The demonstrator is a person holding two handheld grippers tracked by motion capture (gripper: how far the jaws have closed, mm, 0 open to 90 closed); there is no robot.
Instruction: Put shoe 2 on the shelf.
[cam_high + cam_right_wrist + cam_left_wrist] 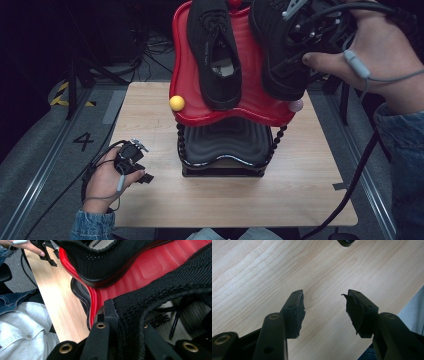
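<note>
We see a light wooden desk [150, 200] with a small rack in the middle of it. The rack has a shiny red plastic top shelf [182, 75] with wavy edges and a black ribbed plastic bottom shelf [225, 145] under it. A little yellow ball [176, 103] sits at the front left corner of the red shelf.

One black knit shoe with laces [215, 55] lies on the left side of the red shelf, with its opening facing up.

Our right gripper [307, 37] is up high, over the right side of the red shelf. It holds a second black knit shoe [275, 55]. In the right gripper view, its jaws are pinched on the edge of that shoe's opening [130, 315], one jaw outside and one inside. This shoe hangs just above the red shelf [155, 267], beside the first shoe [107, 262]. We cannot tell if it touches the shelf.

Our left gripper [142, 172] rests low, near the left edge of the desk, close to the front. In the left gripper view [324, 308], its jaws are wide apart with nothing between them, just bare wood [287, 265] below.
</note>
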